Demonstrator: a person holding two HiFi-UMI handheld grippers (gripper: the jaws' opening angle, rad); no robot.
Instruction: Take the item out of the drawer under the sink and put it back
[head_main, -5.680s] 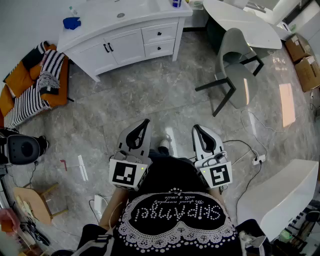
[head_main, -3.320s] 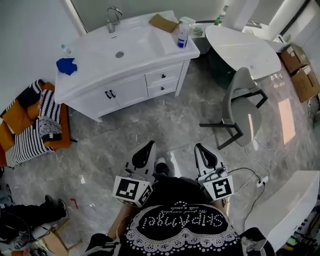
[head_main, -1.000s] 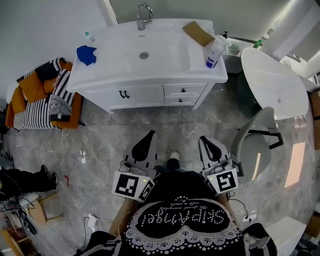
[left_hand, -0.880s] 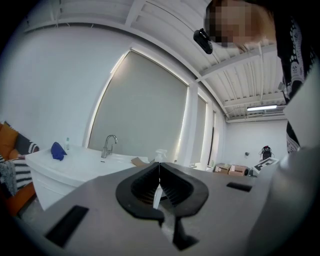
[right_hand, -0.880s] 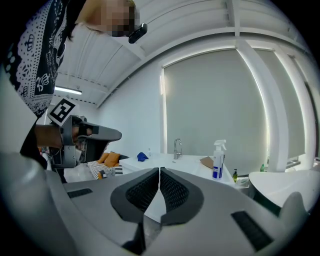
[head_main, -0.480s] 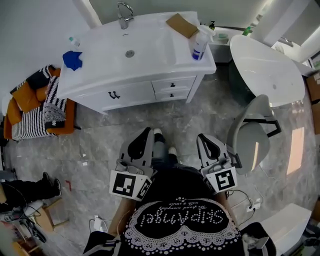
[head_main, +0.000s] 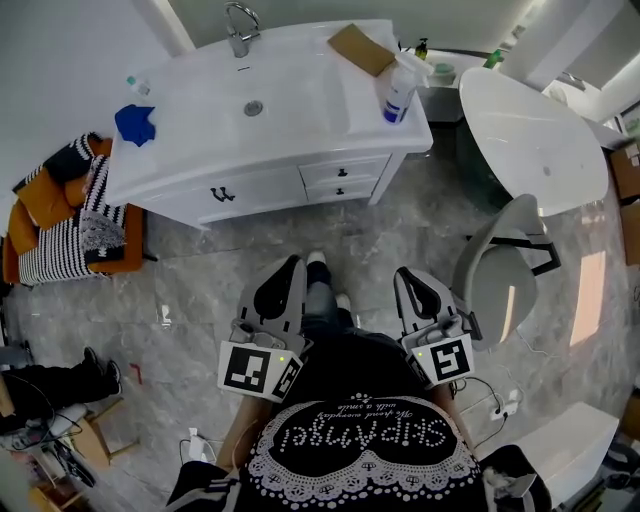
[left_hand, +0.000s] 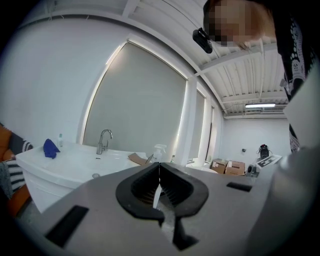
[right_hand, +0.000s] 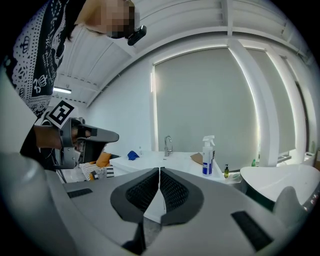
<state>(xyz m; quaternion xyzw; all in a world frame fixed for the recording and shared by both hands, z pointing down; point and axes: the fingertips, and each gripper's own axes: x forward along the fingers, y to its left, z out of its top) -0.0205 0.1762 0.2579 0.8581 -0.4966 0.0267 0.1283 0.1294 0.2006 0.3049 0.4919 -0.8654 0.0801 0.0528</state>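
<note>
The left gripper (head_main: 291, 265) and right gripper (head_main: 404, 274), both pressed together and empty, point at the far cabinet (head_main: 270, 186), well apart from it. Its drawers (head_main: 343, 178) under the sink (head_main: 295, 98) are closed, hiding the item.

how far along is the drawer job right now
Nothing done yet: both drawers under the sink are shut. In hand: nothing; the left tool and right tool are shut, empty, short of the sink. Left: open, take out, put back.
</note>
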